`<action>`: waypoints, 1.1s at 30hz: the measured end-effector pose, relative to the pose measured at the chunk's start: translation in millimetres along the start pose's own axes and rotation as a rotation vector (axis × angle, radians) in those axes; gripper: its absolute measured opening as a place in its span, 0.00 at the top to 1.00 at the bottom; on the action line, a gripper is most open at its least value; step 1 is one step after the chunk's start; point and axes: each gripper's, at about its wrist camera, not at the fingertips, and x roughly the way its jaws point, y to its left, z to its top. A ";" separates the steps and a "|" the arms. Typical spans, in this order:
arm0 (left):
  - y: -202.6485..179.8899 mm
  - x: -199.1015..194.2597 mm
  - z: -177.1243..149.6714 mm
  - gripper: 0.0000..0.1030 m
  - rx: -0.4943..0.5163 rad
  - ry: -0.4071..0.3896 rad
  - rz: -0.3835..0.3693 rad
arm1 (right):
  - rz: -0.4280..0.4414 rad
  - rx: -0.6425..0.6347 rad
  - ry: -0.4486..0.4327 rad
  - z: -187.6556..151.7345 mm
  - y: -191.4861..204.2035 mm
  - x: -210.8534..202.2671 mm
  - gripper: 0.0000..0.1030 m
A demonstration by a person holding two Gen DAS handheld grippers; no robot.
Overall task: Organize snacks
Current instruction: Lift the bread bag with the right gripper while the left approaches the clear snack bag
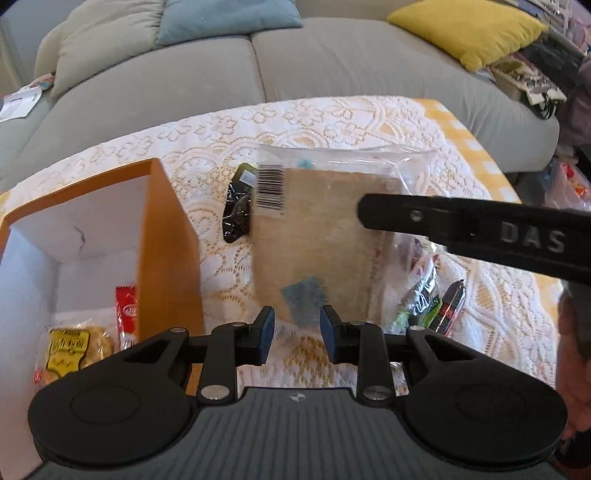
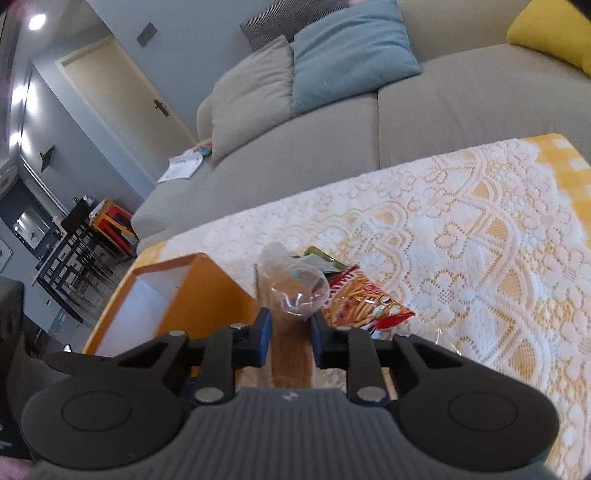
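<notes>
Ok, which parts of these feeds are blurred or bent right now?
Left wrist view: the bagged brown packet is smeared, its barcode streaked; sofa edge bowed by fisheye. Right wrist view: orange box soft, doorway leaning, ceiling lights glaring.

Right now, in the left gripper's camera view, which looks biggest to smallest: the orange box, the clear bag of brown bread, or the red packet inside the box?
1. Orange box, though it sits nearest the camera.
2. Clear bag of brown bread.
3. Red packet, plainly smallest.
</notes>
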 end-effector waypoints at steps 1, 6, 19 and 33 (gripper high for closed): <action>-0.4 -4.2 -2.2 0.67 -0.004 -0.005 -0.002 | -0.004 -0.008 -0.001 -0.5 3.9 -5.7 0.81; -1.8 -24.7 -15.7 0.67 -0.015 -0.025 -0.003 | -0.003 -0.077 -0.020 -6.6 31.5 -33.0 0.82; 3.3 -60.3 -43.9 0.66 -0.003 -0.057 -0.087 | -0.109 -0.092 0.127 -36.7 66.7 -91.1 0.83; -26.7 -10.3 -58.2 0.67 0.072 0.073 -0.073 | -0.173 0.014 0.094 -57.8 37.5 -92.4 0.78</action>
